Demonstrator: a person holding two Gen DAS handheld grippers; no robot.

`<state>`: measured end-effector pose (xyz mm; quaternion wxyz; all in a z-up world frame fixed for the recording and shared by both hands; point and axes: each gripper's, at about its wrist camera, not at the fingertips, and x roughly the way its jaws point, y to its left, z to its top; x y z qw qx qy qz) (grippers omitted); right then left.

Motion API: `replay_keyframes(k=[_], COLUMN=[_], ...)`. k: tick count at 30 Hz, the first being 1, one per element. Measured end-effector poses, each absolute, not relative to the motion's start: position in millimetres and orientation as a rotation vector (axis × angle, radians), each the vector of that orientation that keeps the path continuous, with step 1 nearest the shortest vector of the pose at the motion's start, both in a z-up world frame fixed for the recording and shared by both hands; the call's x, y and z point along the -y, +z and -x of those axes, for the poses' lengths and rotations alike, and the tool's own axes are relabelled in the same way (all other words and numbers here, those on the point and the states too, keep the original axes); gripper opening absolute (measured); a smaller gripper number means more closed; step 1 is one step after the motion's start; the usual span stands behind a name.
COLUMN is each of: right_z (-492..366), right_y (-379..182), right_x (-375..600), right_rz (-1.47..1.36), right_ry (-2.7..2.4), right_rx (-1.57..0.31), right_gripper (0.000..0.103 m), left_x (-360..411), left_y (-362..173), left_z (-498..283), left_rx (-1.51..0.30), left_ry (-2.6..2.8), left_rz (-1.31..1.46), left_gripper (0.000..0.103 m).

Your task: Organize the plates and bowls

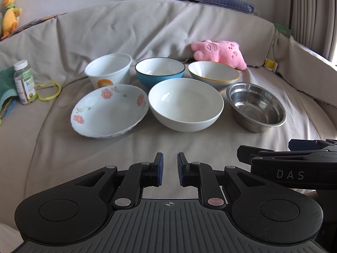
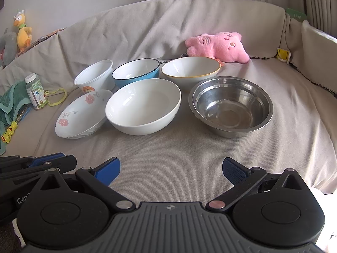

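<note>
Six dishes stand in two rows on a beige covered couch seat. The back row holds a white plastic tub (image 1: 109, 69), a blue bowl (image 1: 160, 71) and a yellow-rimmed white bowl (image 1: 213, 73). In front are a floral deep plate (image 1: 109, 109), a plain white bowl (image 1: 185, 103) and a steel bowl (image 1: 256, 105). My left gripper (image 1: 170, 162) hovers short of the white bowl, jaws nearly together and empty. My right gripper (image 2: 171, 168) is open and empty, nearer the steel bowl (image 2: 230, 105) and white bowl (image 2: 143, 105).
A pink plush toy (image 1: 219, 52) lies behind the back row. At the left are a vitamin bottle (image 1: 23, 80), a green cloth (image 2: 10, 103) and a yellow strap (image 1: 48, 90). The couch back rises behind and the armrest at the right.
</note>
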<state>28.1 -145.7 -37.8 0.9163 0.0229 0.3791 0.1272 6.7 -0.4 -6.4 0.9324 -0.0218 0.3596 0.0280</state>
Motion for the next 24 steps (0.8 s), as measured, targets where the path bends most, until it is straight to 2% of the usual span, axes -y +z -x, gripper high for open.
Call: replay_keyframes(k=[24], right_z=[-28.2], right_y=[-37.1], right_x=[144.1], right_rz=[-0.048], right_ry=[0.263], right_rx=[-0.780], right_gripper=[0.103], left_x=[0.9], left_y=[-5.9], left_z=[-6.3], left_rx=[-0.735], left_ry=[0.056], left_rz=[0.046], left_gripper=[0.018])
